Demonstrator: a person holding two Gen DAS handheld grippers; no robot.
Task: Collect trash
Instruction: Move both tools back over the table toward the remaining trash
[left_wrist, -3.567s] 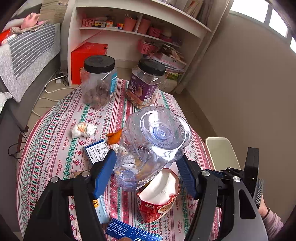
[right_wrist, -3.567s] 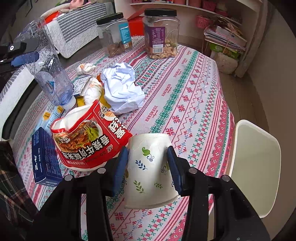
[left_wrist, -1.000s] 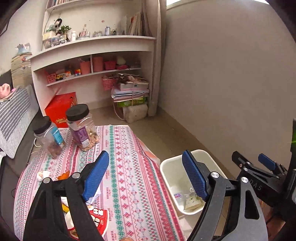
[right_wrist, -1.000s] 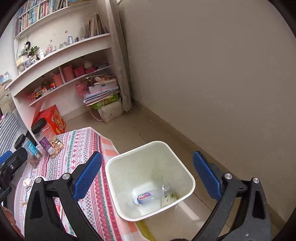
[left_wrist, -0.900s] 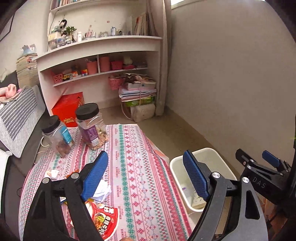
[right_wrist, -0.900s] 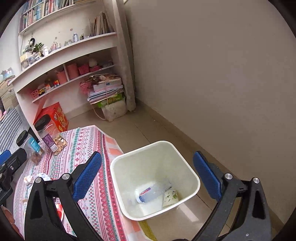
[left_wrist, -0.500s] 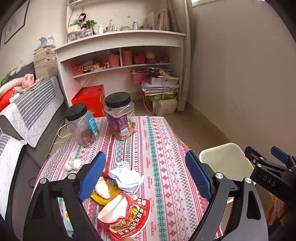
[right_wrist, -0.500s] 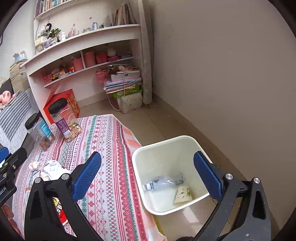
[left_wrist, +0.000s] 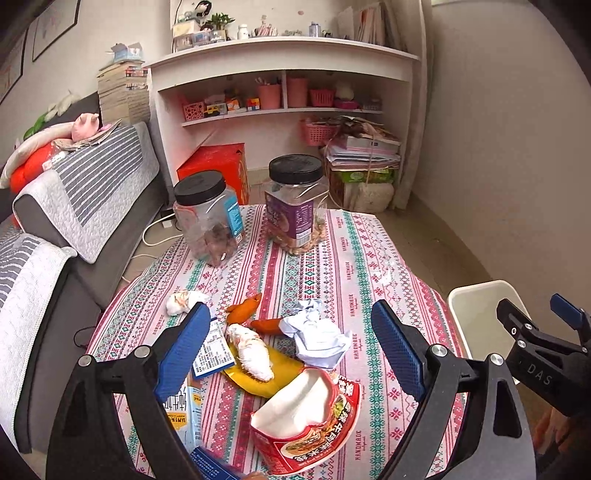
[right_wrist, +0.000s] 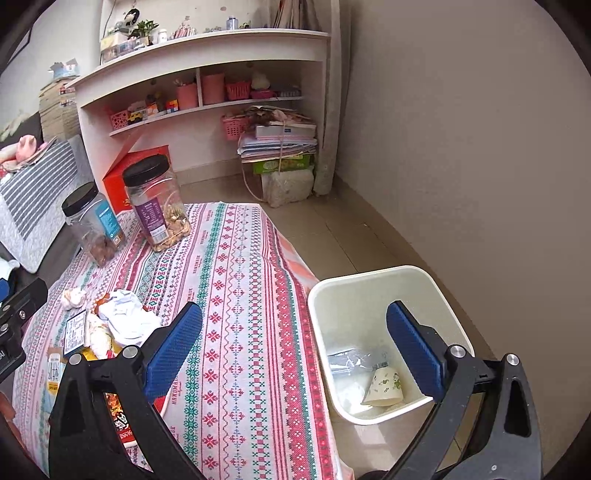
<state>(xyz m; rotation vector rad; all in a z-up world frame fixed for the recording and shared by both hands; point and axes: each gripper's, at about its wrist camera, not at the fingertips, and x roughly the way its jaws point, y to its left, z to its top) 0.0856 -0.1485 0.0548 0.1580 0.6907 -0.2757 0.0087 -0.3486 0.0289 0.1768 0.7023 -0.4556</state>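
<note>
Both claws are spread wide with nothing in them, left claw (left_wrist: 291, 354) over the red noodle bag (left_wrist: 306, 424) and crumpled paper (left_wrist: 317, 334) on the desk (left_wrist: 354, 258), right claw (right_wrist: 299, 354) by the bin (right_wrist: 369, 280) holding a paper cup (right_wrist: 384, 386).

Beside the white rectangular plastic waste bin (right_wrist: 384, 284), the red crumpled noodle packet (right_wrist: 120, 424) is mostly hidden behind a hand-held gripper finger. The dark blue flat carton (left_wrist: 214, 467) is cut off by the bottom edge. The bin's clear crushed bottle (right_wrist: 347, 360) looks blurred.
</note>
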